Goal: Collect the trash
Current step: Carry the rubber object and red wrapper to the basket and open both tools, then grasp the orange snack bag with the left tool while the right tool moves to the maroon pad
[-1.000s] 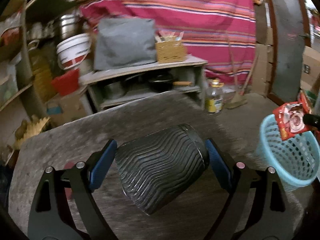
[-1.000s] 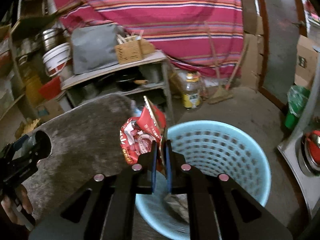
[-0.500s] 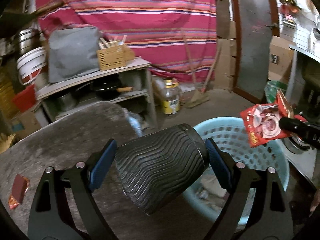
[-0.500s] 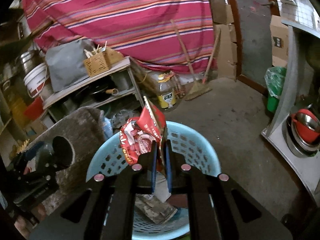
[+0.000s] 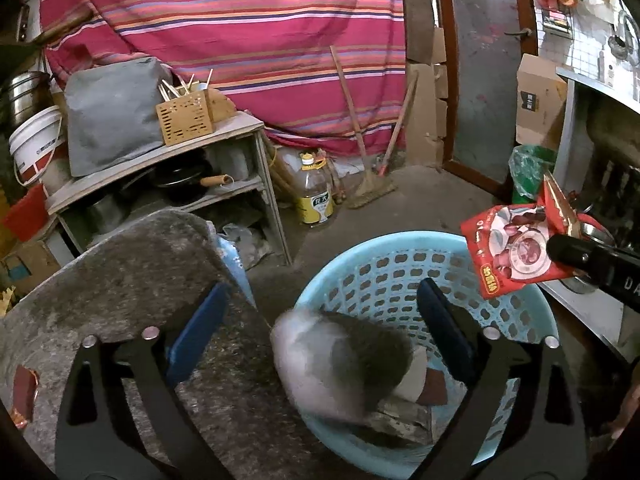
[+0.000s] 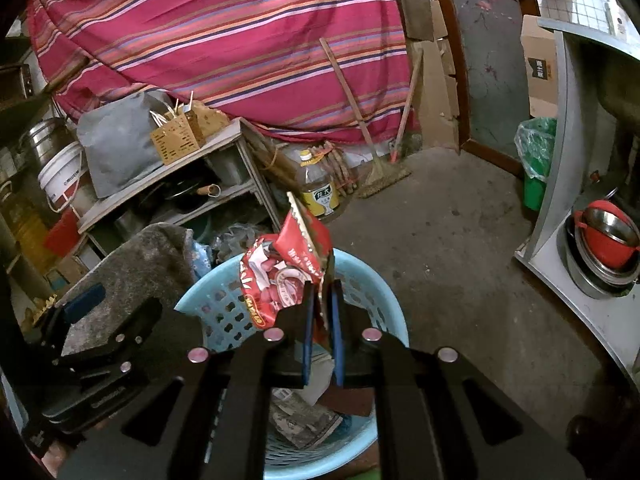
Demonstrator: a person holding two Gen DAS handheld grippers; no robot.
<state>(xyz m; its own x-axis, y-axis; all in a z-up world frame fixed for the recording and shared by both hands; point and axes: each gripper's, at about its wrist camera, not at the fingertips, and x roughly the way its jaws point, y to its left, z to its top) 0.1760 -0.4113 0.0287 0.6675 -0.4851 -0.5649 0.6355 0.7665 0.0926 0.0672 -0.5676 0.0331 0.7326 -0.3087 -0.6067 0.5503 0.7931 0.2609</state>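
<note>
Over the blue basket [image 5: 516, 312], a dark ribbed cup [image 5: 340, 364] is being dropped, blurred mid-fall just inside the near rim, so it's pretty much already binned. It's being let go by the left gripper [image 5: 320, 340], whose jaws are opening wide with nothing pressed between the pads now; the cup is clear of both. Scraps of paper and cardboard are being piled up at the basket's bottom.

Just beside that, a red wrapper [image 6: 280, 276] is being pinched by one edge in the right gripper [image 6: 320, 320], jaws narrow and clamped tight on it. It's being held above the basket, probably so it falls straight in once released.

Further out, another small red wrapper [image 5: 24, 392] is being left on the grey table [image 5: 120, 280] for now, likely next in line.
</note>
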